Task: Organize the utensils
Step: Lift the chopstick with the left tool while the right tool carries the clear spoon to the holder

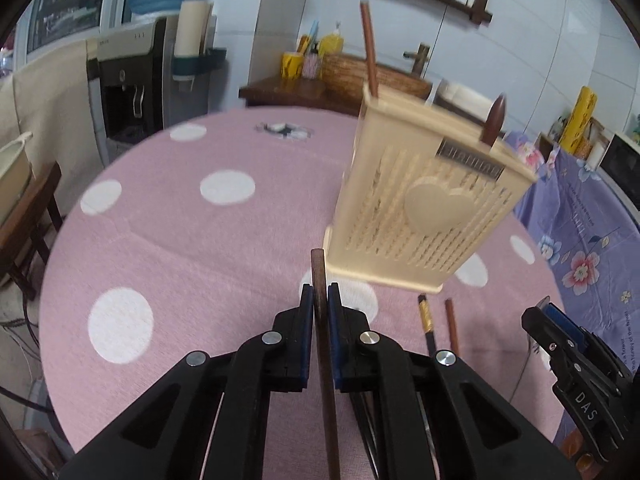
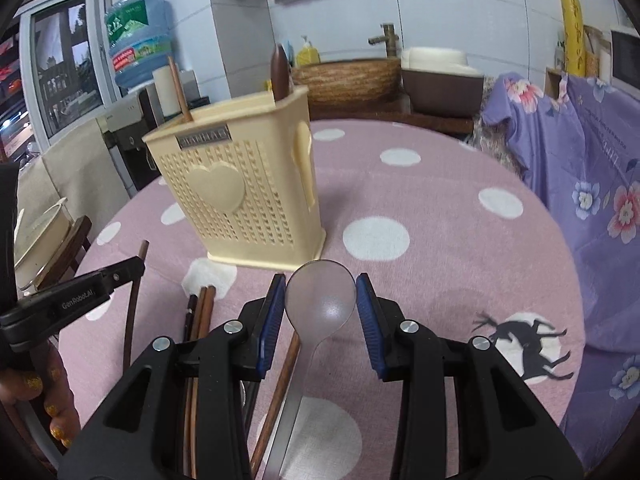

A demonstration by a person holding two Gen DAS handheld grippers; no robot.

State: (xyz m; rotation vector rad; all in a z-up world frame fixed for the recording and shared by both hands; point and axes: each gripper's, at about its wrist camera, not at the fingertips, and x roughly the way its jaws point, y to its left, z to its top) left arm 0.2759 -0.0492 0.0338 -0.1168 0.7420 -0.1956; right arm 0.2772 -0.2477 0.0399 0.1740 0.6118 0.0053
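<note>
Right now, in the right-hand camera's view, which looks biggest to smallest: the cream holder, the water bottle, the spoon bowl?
1. Cream holder
2. Water bottle
3. Spoon bowl
The spoon sits nearest the camera, so its real size is unsure.

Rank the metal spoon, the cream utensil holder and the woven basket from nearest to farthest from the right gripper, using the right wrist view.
1. Metal spoon: bowl between the right gripper jaws.
2. Cream utensil holder: ahead, slightly left, on the table.
3. Woven basket: behind the table, by the wall.
</note>
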